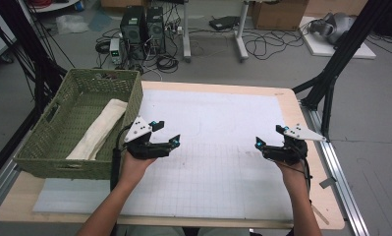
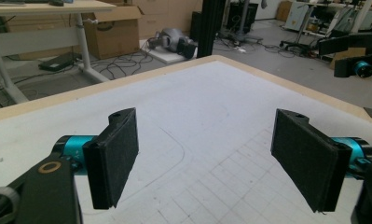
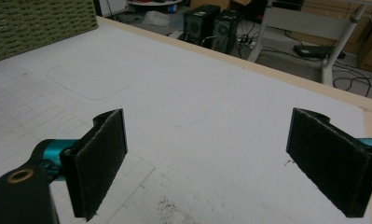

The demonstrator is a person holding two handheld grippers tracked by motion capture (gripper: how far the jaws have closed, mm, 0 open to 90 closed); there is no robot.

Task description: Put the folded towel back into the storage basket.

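High view, your left gripper (image 1: 165, 132) beside the green basket (image 1: 46, 147) holding a folded cloth (image 1: 98, 130), fingers apart, your right gripper (image 1: 268, 136) well apart over the desk's white mat (image 1: 218, 118), fingers apart, empty.

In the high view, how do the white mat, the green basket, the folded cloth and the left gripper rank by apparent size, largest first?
1. White mat, the largest by far.
2. Green basket.
3. Folded cloth in the basket.
4. Left gripper, smallest, though it is held above the mat, nearer the camera, so it may look bigger than it is.
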